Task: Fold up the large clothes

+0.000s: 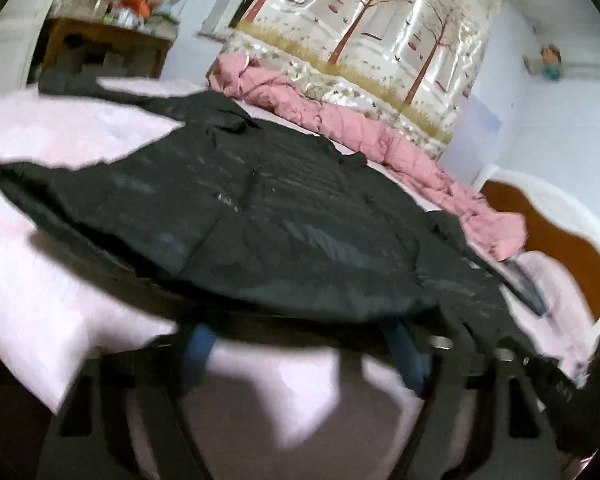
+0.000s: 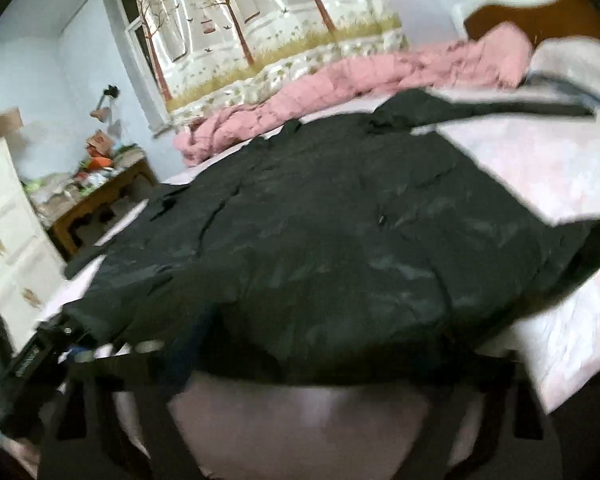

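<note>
Left wrist view: I see my left claw [image 1: 300, 352] spread, its blue fingers [image 1: 200, 350] straddling the black jacket's [image 1: 260, 220] near hem.
Right claw [image 2: 332, 384]: jaw state unclear; hem covers its tips.
Jacket: flat on pink bed [image 1: 60, 152] ahead.
Beyond: pink quilt [image 1: 340, 120].

A large black jacket [image 1: 260, 216] lies spread out flat on the pink bed [image 1: 60, 152] — its surface a little shiny and wrinkled, one sleeve stretched toward the far side.

A jacket [image 1: 260, 216] lies on the bed [image 1: 60, 152], a quilt [image 1: 340, 120] behind it.
</note>
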The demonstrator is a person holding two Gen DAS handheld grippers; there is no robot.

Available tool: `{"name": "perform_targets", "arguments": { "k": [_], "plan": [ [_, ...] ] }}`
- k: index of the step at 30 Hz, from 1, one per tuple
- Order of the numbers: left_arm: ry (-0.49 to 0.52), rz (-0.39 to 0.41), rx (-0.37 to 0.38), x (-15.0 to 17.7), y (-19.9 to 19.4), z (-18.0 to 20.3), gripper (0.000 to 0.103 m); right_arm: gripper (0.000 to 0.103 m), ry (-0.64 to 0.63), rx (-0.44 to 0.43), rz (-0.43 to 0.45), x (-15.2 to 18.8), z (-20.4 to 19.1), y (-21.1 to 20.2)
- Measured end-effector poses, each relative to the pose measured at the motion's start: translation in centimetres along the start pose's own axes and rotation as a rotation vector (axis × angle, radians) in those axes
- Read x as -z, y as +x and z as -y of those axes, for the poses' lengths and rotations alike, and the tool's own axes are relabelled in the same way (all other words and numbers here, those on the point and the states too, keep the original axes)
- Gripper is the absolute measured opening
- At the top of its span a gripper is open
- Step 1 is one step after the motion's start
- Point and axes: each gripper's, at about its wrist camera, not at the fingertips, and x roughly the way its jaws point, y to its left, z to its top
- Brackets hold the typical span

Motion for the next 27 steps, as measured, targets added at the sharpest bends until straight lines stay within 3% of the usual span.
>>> {"name": "perform_targets", "arguments": {
  "k": [1, 2, 3, 5, 7, 11, 14, 18, 22, 24, 25, 26, 27],
  "plan": [
    [0.007, -0.003, 0.007, 0.0, 0.2, 0.1, 0.018, 0.036, -0.019, 0.015, 0.001, -0.2, -0.2, 0.2],
    [0.006, -0.014, 0.016, 0.0, 0.3, -0.1, 0.005, 0.027, -0.03, 0.005, -0.01, -0.4, -0.2, 0.5],
    [-0.005, -0.007, 0.014, -0.1, 0.0, -0.2, 0.004, 0.015, -0.031, -0.003, -0.015, -0.6, -0.2, 0.5],
    [-0.004, 0.031, 0.009, -1.1, -1.2, 0.2, 0.004, 0.011, -0.041, -0.017, 0.008, -1.5, -0.3, -0.3],
    [0.063, 0.045, -0.028, -2.6, -1.7, 1.5, 0.004, 0.01, -0.102, -0.022, 0.045, -3.0, -1.4, -1.3],
    [0.17, -0.014, -0.095, -7.4, 0.5, 4.1, 0.004, 0.01, -0.247, 0.03, 0.044, -7.4, -4.0, -0.3],
    [0.236, -0.095, -0.141, -11.0, 4.8, 5.0, 0.005, 0.01, -0.268, 0.012, -0.018, -11.4, -4.5, 3.0],
    [0.275, -0.227, -0.133, -14.3, 12.7, 4.5, 0.005, 0.011, -0.258, -0.047, -0.171, -16.5, -4.0, 11.1],
    [0.287, -0.359, -0.154, -14.1, 19.1, 2.8, 0.008, 0.012, -0.188, -0.071, -0.308, -17.3, -2.8, 17.7],
    [0.273, -0.365, -0.149, -13.7, 19.8, 2.1, 0.012, 0.014, -0.143, -0.076, -0.359, -17.2, -2.0, 19.3],
    [0.272, -0.34, -0.125, -13.7, 19.2, 2.0, 0.014, 0.021, -0.131, -0.086, -0.354, -17.3, -1.6, 19.2],
    [0.283, -0.312, -0.112, -13.7, 18.3, 2.0, 0.027, 0.025, -0.114, -0.098, -0.329, -17.5, -1.1, 18.4],
    [0.302, -0.274, -0.101, -14.0, 17.1, 2.0, 0.054, 0.042, -0.111, -0.105, -0.301, -17.7, -0.8, 17.4]
  ]
}}
